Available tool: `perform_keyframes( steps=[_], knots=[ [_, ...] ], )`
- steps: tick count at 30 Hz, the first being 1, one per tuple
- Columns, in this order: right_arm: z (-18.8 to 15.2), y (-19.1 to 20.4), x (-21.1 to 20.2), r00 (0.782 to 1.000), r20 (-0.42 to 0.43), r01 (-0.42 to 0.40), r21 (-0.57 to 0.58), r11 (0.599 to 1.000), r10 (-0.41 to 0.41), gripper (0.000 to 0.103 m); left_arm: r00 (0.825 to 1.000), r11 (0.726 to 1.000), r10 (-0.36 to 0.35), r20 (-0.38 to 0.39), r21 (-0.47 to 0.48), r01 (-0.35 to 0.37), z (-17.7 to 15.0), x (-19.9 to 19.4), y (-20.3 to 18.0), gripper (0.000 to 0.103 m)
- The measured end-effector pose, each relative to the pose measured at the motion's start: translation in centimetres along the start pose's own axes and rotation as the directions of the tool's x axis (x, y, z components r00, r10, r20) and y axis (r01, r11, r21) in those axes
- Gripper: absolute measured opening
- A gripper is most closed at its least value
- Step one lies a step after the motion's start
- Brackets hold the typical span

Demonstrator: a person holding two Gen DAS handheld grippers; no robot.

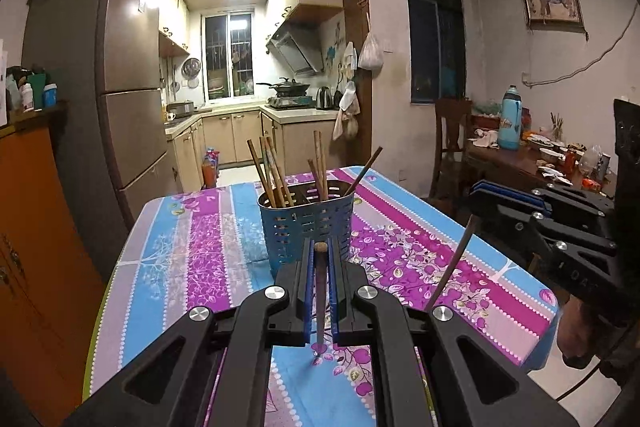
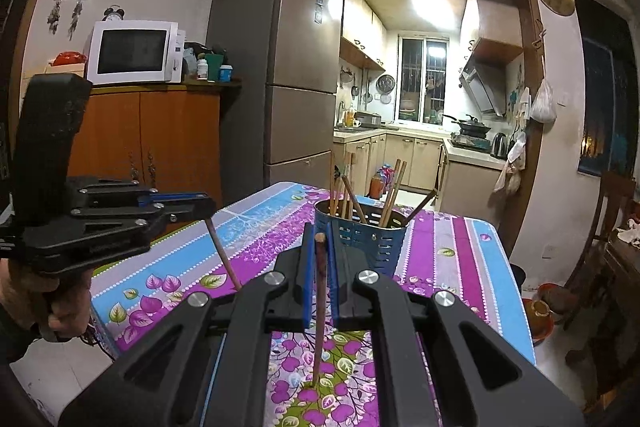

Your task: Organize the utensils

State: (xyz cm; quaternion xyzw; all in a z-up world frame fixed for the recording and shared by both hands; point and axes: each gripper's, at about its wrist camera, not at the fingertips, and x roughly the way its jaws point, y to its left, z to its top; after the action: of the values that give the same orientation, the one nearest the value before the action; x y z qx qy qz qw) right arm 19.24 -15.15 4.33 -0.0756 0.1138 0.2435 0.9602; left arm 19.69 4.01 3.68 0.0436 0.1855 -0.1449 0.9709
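A blue perforated utensil holder point(image 1: 306, 227) point(image 2: 362, 243) stands on the floral tablecloth point(image 1: 192, 247), with several wooden chopsticks point(image 1: 272, 171) upright in it. My left gripper point(image 1: 320, 247) is shut on a dark brown chopstick point(image 1: 320, 299) that hangs with its tip down, just in front of the holder. My right gripper point(image 2: 319, 233) is shut on a second chopstick point(image 2: 319, 307), also tip down and just short of the holder. Each wrist view shows the other gripper off to one side: the right gripper point(image 1: 476, 201) with its slanted chopstick point(image 1: 452, 263), the left gripper point(image 2: 210, 205) with its chopstick point(image 2: 224, 255).
A tall fridge point(image 1: 124, 87) and an orange cabinet point(image 1: 32, 227) stand left of the table; a microwave point(image 2: 132, 51) sits on the cabinet. To the right are a wooden chair point(image 1: 452, 147) and a cluttered dining table point(image 1: 540, 159). A kitchen doorway lies behind.
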Motion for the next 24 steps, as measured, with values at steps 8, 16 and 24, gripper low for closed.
perform_keyframes(
  steps=[8,16,24],
  knots=[
    [0.3,0.0,0.2,1.000,0.009,-0.002,0.001,1.000,0.002,0.005,1.000,1.000,-0.013,-0.003,-0.028,0.013,0.5,0.6,0.5,0.008],
    [0.4,-0.5,0.0,1.000,0.016,0.005,0.010,1.000,-0.005,0.005,1.000,1.000,-0.011,0.028,-0.026,0.012,0.5,1.9,0.3,0.008],
    [0.1,-0.6,0.1,1.000,0.005,0.010,0.008,1.000,-0.010,0.005,0.998,0.998,0.051,0.040,0.027,-0.052,-0.8,3.6,0.5,0.008]
  ],
)
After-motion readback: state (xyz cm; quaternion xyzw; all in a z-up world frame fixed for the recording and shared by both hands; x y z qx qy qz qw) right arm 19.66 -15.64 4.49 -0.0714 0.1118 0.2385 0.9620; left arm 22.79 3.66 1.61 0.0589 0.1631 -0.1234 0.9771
